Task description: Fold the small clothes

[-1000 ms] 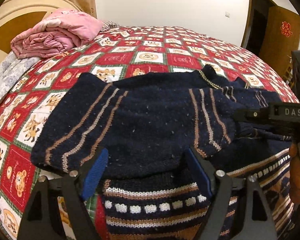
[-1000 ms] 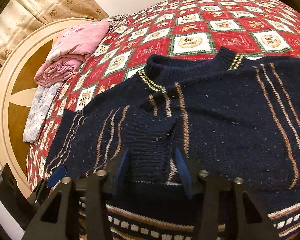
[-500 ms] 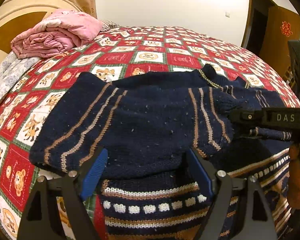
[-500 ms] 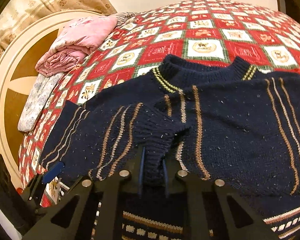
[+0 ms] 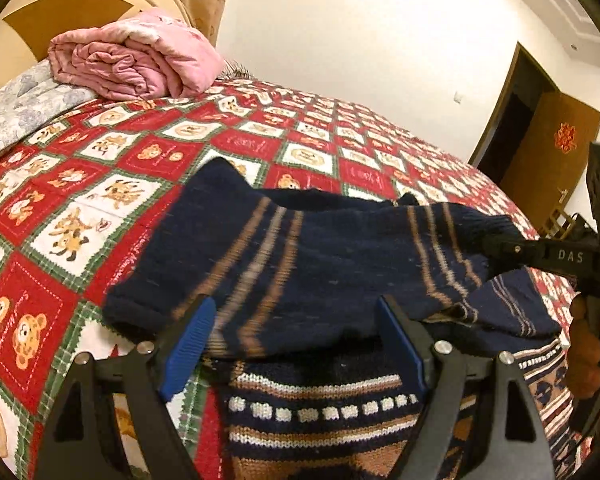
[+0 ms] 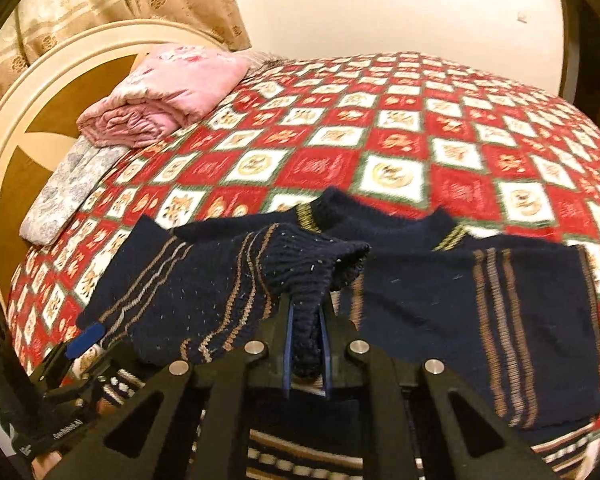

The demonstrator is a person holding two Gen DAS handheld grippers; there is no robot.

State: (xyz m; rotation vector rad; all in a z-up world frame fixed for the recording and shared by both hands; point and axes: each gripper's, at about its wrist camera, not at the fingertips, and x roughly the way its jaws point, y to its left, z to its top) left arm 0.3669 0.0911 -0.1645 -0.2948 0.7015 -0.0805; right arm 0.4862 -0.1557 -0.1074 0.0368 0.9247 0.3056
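We see a dark blue sweater (image 6: 440, 312) with thin brown stripes, and we use it as our landmark. It lies spread on the bed (image 6: 380, 136), on a red and white checked cover, near the edge of the bed that is closest to the cameras.

The right gripper (image 6: 306, 344) has its fingers closed on the ribbed cuff (image 6: 312, 276) of one sleeve. The cuff is pinched between the two blue pads and stands up a little above the body of the sweater, and the sleeve (image 6: 204, 288) is folded over the sweater's front. In the left wrist view this gripper comes in from the right side, and a hand (image 5: 588, 344) holds its handle.

The left gripper (image 5: 296, 344) has its fingers wide open. They stand over the near edge of the sweater, one on each side of a striped part, and the pads do not press on the cloth. Below them we see the lower hem (image 5: 320, 412) with a band of white squares.

Behind the sweater, at the head of the bed, a folded pink blanket (image 5: 136, 60) rests on a grey flowered pillow (image 5: 20, 108). Beyond them is a round headboard (image 6: 40, 120). Far behind the sweater on the right there is a brown door (image 5: 552, 160).
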